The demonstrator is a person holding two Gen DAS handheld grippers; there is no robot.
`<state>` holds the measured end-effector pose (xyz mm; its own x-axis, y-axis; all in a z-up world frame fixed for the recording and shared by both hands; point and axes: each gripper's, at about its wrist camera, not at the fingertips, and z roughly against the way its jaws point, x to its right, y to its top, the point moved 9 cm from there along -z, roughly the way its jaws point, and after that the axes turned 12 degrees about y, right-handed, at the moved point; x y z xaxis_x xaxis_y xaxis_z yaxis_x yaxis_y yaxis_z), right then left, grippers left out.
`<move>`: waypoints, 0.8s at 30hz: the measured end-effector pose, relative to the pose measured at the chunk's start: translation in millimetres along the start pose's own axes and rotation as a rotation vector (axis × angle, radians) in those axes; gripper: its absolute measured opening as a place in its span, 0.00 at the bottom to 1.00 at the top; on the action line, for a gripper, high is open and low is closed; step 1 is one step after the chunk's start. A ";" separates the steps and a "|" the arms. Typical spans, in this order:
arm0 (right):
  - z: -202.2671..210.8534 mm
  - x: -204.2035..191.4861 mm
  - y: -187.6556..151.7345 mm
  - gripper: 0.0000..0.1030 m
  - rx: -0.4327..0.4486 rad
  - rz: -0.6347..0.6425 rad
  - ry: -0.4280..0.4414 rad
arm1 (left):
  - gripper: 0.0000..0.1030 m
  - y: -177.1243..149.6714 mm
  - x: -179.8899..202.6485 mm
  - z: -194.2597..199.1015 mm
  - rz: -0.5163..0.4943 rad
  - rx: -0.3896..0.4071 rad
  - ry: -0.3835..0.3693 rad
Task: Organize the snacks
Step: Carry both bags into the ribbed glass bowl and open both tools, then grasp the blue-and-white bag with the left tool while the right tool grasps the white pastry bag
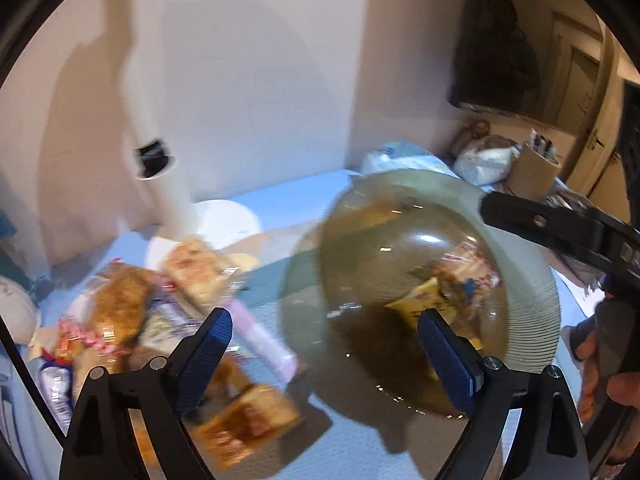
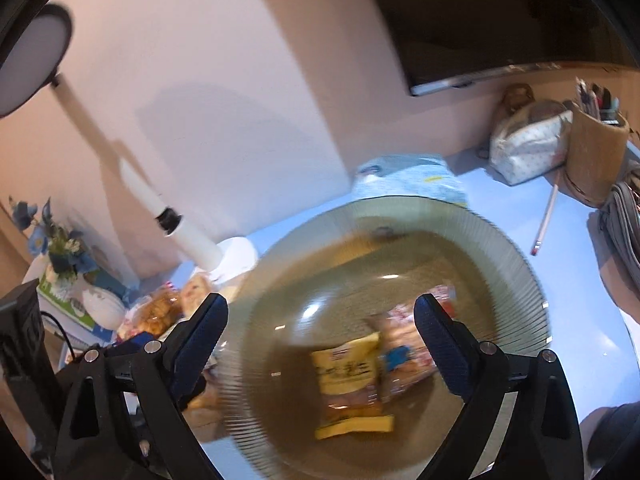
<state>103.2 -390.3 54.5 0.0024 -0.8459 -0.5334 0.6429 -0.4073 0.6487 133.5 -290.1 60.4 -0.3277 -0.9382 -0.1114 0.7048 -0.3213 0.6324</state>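
A smoky glass bowl stands on the pale blue table. In it lie a yellow snack packet and a red-and-white packet. Left of the bowl is a loose pile of wrapped pastries and snack packs. My left gripper is open with nothing between its fingers, hanging over the gap between pile and bowl. My right gripper is open and empty above the bowl, and its black body shows over the bowl's far right rim in the left wrist view.
A white lamp post rises behind the pile. At the back right are a dotted pouch, a pen holder, a pencil and a blue pack. A vase of blue flowers stands far left.
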 end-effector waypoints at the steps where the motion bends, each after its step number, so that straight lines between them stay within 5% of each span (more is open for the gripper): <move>1: -0.2 -9.5 -1.5 0.92 -0.002 0.012 0.005 | 0.90 -0.3 -16.0 3.7 0.017 0.006 0.017; 8: -19.7 -108.4 -48.0 0.93 -0.078 0.134 0.078 | 0.95 -24.3 -136.9 17.5 0.126 0.018 0.145; 14: -51.5 -203.2 -127.8 0.93 -0.188 0.276 0.171 | 0.95 -61.3 -249.6 19.4 0.228 0.002 0.254; 19: -85.3 -245.1 -201.2 0.93 -0.290 0.331 0.192 | 0.95 -100.9 -306.8 0.9 0.295 -0.033 0.233; 24: -111.1 -256.3 -264.4 0.93 -0.367 0.363 0.149 | 0.95 -127.5 -308.9 -22.9 0.272 -0.050 0.157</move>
<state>17.7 -27.6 -40.7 0.3662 -0.8407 -0.3988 0.8057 0.0721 0.5879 159.3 37.7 -3.4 -0.0249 -0.9977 -0.0630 0.7844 -0.0586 0.6175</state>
